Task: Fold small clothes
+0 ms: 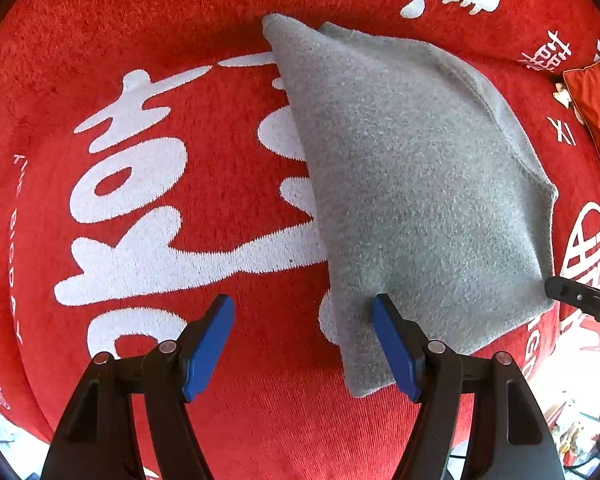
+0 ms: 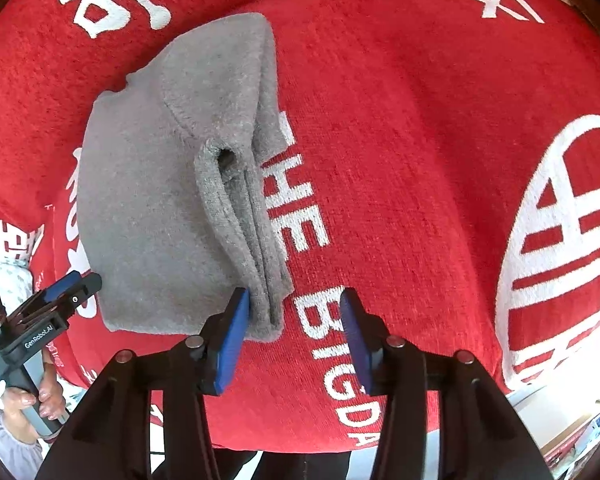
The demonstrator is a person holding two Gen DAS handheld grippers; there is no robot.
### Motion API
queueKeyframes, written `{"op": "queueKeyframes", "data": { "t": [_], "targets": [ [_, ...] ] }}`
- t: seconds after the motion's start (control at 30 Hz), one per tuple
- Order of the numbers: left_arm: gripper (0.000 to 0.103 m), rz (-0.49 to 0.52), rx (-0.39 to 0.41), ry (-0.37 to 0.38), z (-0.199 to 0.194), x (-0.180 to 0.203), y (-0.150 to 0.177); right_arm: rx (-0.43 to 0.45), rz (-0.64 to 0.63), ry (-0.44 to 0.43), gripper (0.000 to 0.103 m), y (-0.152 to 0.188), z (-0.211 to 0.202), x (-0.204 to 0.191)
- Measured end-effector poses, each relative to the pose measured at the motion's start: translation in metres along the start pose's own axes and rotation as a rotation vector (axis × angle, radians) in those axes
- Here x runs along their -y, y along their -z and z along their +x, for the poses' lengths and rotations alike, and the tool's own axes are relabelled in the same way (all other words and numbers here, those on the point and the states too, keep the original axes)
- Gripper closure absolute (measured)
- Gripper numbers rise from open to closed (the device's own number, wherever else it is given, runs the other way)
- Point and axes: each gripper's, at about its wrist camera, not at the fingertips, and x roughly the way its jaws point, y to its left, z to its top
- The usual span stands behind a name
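A small grey fleece garment [image 1: 412, 184] lies folded on a red cloth with white characters [image 1: 148, 184]. My left gripper [image 1: 304, 344] is open and holds nothing; its right finger [image 1: 396, 348] is over the garment's near left corner. In the right wrist view the same garment [image 2: 172, 200] lies at the left with its stacked folded edges turned to the right. My right gripper [image 2: 296, 340] is open and empty; its left finger [image 2: 230, 344] is at the garment's near right corner. The left gripper also shows in the right wrist view [image 2: 60, 292].
The red cloth [image 2: 420, 160] covers the whole work surface. A red patterned cushion [image 1: 596, 112] lies at the far right. The right gripper's tip [image 1: 580, 300] shows at the right edge. A hand [image 2: 32, 404] holds the left gripper's handle. Clutter lies past the cloth's near edge.
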Motion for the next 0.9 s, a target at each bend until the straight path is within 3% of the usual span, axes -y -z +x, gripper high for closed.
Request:
{"op": "queueKeyframes", "data": {
  "t": [0.2, 0.23, 0.3, 0.4, 0.5, 0.6, 0.73, 0.83, 0.9],
  "targets": [
    [0.028, -0.019, -0.005, 0.018, -0.001, -0.01, -0.001, 0.025, -0.032, 0.022, 0.045, -0.002, -0.011, -0.003],
    [0.014, -0.025, 0.006, 0.012, -0.004, -0.013, -0.002, 0.031, -0.033, 0.023, 0.043, -0.003, -0.013, -0.003],
    [0.001, -0.036, 0.03, 0.009, -0.01, -0.02, -0.005, 0.046, -0.031, 0.018, 0.04, -0.006, -0.018, -0.001],
    [0.001, -0.05, 0.053, -0.001, -0.017, -0.027, -0.011, 0.064, -0.015, -0.004, 0.035, -0.012, -0.023, 0.006],
    [0.001, -0.069, 0.068, -0.01, -0.021, -0.034, -0.021, 0.085, 0.019, -0.065, 0.025, -0.019, -0.026, 0.016],
    [0.001, -0.099, 0.09, -0.01, -0.022, -0.041, -0.037, 0.096, 0.045, -0.148, 0.024, -0.031, -0.026, 0.024],
    [0.001, -0.141, 0.076, 0.072, -0.005, -0.047, -0.066, 0.082, 0.044, -0.271, 0.024, -0.064, -0.014, 0.029],
    [0.001, -0.129, 0.035, 0.197, 0.015, -0.044, -0.083, 0.049, 0.05, -0.338, 0.024, -0.088, 0.002, 0.031],
    [0.001, -0.122, 0.036, 0.231, 0.022, -0.041, -0.089, 0.031, 0.056, -0.39, 0.024, -0.099, 0.01, 0.032]
  ]
}}
